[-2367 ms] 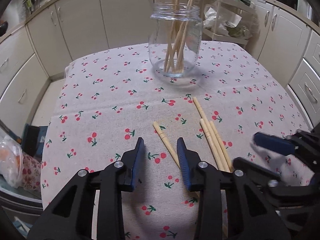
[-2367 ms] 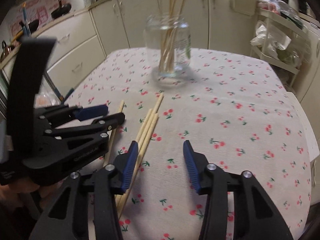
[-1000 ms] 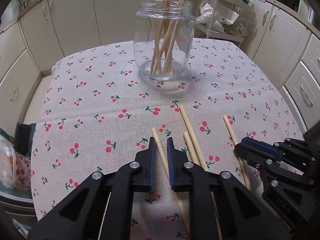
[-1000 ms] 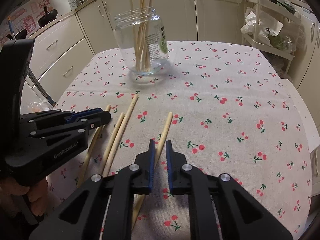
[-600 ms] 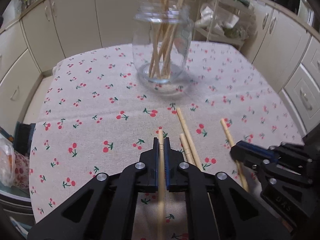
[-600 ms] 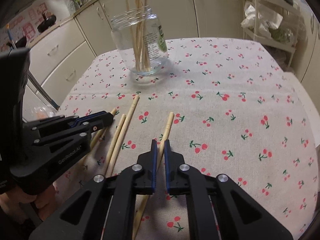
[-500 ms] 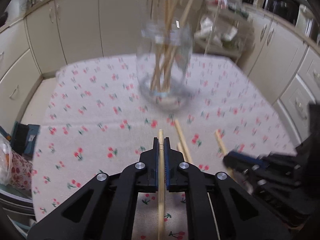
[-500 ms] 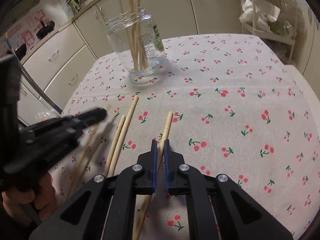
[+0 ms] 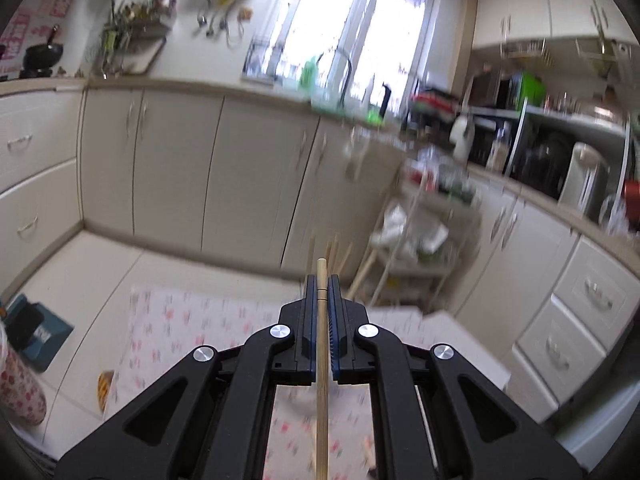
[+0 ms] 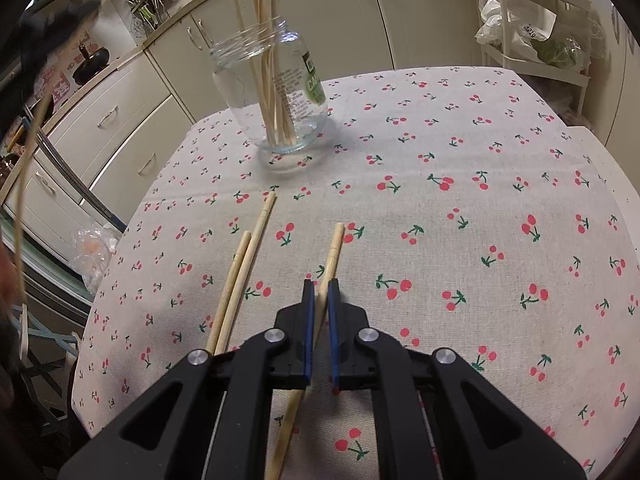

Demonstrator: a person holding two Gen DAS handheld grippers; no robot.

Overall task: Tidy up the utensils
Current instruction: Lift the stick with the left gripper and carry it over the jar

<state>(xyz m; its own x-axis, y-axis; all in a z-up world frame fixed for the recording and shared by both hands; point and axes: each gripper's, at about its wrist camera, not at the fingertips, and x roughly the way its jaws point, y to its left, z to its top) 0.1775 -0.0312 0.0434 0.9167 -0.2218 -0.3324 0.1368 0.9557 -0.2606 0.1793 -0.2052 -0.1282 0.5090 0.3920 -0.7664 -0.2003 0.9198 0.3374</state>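
My left gripper (image 9: pixel 321 280) is shut on a wooden chopstick (image 9: pixel 321 344), held high in the air and pointing at the kitchen cabinets; the picture is blurred. In the right wrist view that chopstick (image 10: pixel 22 184) shows as a blurred streak at the left edge. My right gripper (image 10: pixel 319 286) is shut on another chopstick (image 10: pixel 334 248), which lies on the cherry-print tablecloth (image 10: pixel 460 220). Two more chopsticks (image 10: pixel 240 280) lie side by side to its left. A glass jar (image 10: pixel 280 92) with several chopsticks stands at the far side of the table.
Cream cabinets (image 9: pixel 168 168) run along the far wall. A white wire rack with plastic bags (image 10: pixel 532 20) stands beyond the table's right corner. The table's left edge (image 10: pixel 116 264) drops to the floor, where a plastic bag (image 10: pixel 94 256) and a blue box (image 9: pixel 40 332) lie.
My left gripper closed on a chopstick, lifted it off the cloth and tilted up, so its view now faces the cabinets. My right gripper closed on its chopstick and stayed in place.
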